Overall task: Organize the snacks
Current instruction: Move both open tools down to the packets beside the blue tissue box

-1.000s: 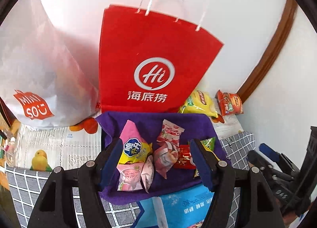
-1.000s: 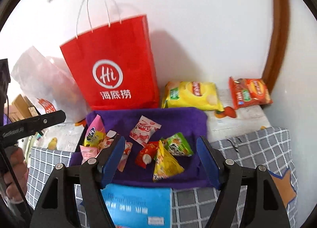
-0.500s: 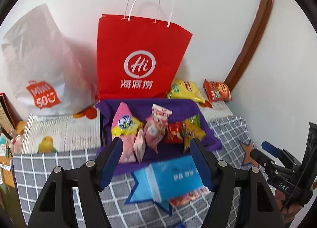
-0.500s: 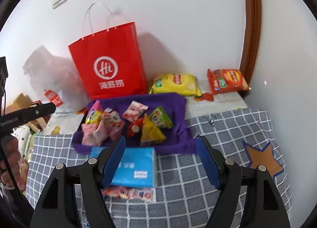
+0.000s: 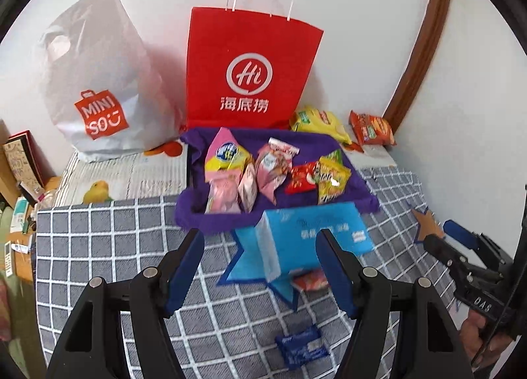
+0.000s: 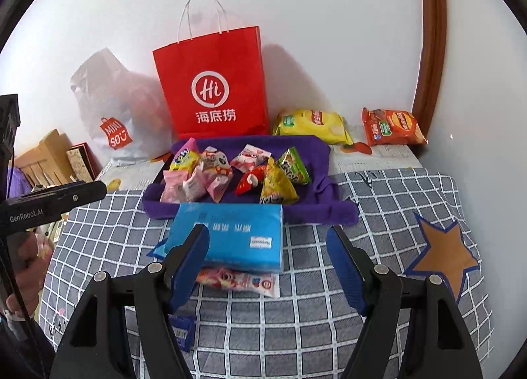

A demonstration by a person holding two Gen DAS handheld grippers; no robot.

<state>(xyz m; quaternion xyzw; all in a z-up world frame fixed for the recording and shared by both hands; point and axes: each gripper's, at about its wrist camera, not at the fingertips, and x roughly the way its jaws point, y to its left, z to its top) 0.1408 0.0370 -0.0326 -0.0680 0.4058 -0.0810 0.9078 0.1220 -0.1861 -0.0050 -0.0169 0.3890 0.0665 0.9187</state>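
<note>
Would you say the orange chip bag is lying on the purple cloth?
No, the orange chip bag lies by the wall, apart from the purple cloth.

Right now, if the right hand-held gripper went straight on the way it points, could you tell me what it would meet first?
Most likely the blue tissue pack, which lies between the open fingers of the right hand-held gripper, ahead of the purple tray. Depth is hard to judge here.

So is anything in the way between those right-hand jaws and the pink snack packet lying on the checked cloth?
Partly. The blue tissue pack lies on the far part of the pink snack packet, leaving only its near strip showing. Between that strip and the open right gripper nothing visible stands on the checked cloth.
</note>
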